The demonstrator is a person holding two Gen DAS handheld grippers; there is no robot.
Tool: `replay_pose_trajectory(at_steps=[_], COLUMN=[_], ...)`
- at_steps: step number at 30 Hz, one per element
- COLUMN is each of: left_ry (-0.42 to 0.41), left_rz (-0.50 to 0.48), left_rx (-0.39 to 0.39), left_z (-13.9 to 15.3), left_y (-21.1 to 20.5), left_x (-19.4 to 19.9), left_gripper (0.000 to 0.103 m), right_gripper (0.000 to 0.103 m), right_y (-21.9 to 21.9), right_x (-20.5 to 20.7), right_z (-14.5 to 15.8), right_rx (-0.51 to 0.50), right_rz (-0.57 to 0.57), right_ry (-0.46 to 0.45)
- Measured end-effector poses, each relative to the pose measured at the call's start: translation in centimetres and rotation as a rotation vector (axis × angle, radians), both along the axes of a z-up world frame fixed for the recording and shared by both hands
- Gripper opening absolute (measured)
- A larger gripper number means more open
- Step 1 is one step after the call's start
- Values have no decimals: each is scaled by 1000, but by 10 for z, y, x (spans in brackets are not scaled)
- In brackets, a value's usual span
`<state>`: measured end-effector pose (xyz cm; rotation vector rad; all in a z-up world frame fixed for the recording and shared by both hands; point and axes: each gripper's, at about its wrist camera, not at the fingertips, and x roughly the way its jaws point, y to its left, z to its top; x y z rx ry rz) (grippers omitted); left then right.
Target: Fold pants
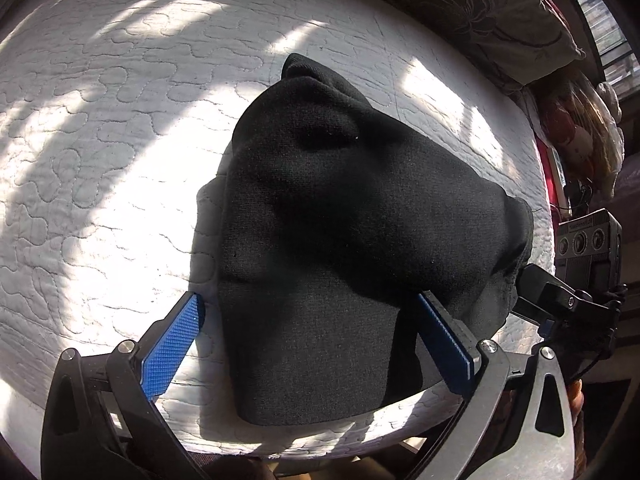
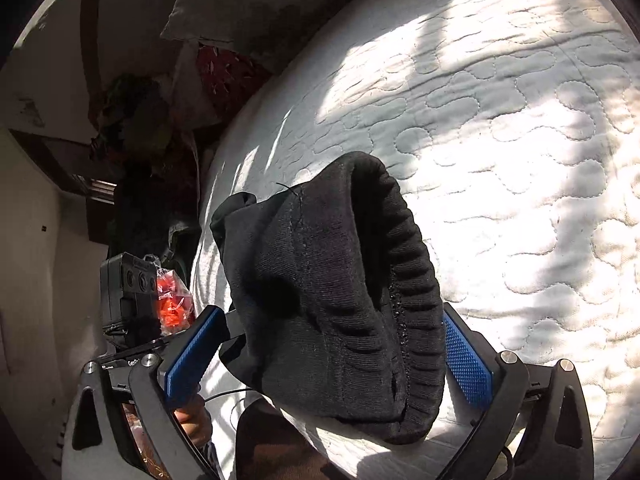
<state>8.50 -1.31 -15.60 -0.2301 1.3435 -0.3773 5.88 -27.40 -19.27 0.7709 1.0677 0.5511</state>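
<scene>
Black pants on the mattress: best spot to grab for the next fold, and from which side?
Judging by the pose, grip the ribbed waistband of the black pants: it stands up as a thick ridge off the mattress. Bring the right tongs down from above, straddling it; they are open.

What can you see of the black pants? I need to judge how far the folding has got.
The black pants look like a soft, fine-knit fabric, bunched into a thick, rumpled bundle rather than a flat fold. One end shows a ribbed band, curled open. They lie on the white quilted mattress near its edge, partly in sunlight. The bundle sits between the spread blue pads of the left gripper and of the right gripper; neither seems to be pinching it.
</scene>
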Motion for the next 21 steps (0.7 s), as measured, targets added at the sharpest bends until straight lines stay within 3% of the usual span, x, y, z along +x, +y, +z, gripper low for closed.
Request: replay_pose_trajectory(at_steps=[12, 17, 21], left_ry=[-19, -25, 8], left_rz=[-15, -19, 22], left_rx=[0, -64, -174], left_z=[-2, -2, -2], left_y=[0, 7, 22], left_x=[0, -2, 4], left_gripper=[103, 103, 103], right_gripper=[103, 103, 102], right_y=[-12, -12, -15], right_x=[-4, -4, -4], right_z=[0, 4, 4], right_rx=[22, 32, 31], right_rz=[45, 46, 51], right_ry=[-16, -6, -4])
